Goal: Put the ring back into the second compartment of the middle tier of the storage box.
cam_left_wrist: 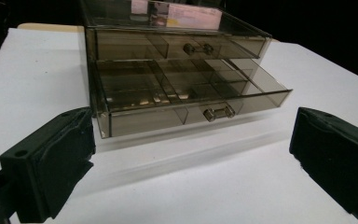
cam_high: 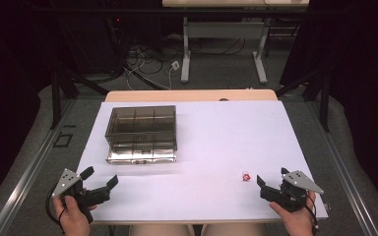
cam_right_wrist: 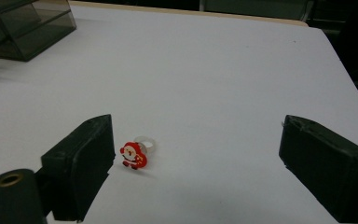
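The white rectangular worktop carries a smoky transparent plastic two-drawer organiser at far left, its lower drawer pulled out. The left tongs gape wide near it, holding nothing. The right tongs, equally wide and empty, sit just beside a small red Santa ring at near right.

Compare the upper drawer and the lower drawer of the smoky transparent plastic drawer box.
The lower drawer is pulled out toward the left gripper; the upper drawer sits pushed in, flush with the smoky transparent plastic drawer box. The lower drawer's divided compartments lie open from above; the upper drawer's stay under the box top. Both are tinted clear plastic with a small metal knob on the front.
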